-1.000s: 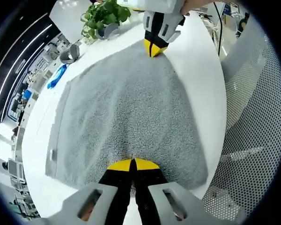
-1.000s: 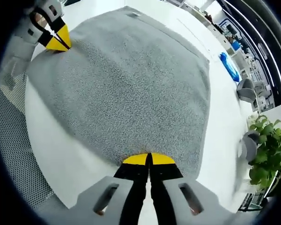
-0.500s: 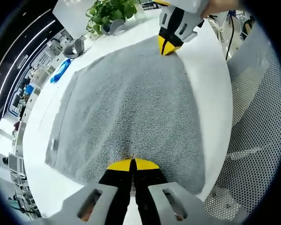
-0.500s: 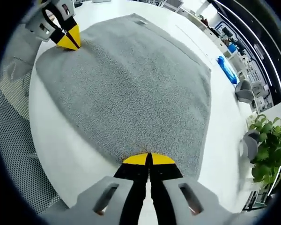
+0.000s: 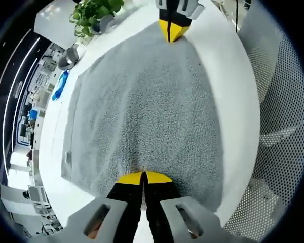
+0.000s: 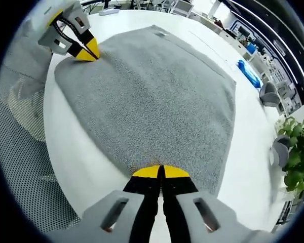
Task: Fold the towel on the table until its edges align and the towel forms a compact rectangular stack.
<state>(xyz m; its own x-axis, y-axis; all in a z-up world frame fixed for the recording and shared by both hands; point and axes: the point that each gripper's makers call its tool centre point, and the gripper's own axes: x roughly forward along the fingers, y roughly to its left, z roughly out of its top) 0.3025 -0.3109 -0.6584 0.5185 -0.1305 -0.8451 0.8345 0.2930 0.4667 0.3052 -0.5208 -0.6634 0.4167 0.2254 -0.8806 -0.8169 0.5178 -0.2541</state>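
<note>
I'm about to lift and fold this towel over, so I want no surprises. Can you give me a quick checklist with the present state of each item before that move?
1. Left hand-held gripper shut on the grey terry towel at its near edge: ok.
2. Right hand-held gripper shut on the same edge at the other corner: ok.
3. Towel lying flat and spread on the white table: ok.
4. Far edge free of objects: ok; the green potted plant and blue object sit off the towel.
5. Each grip holds one layer only: cannot tell.
</note>
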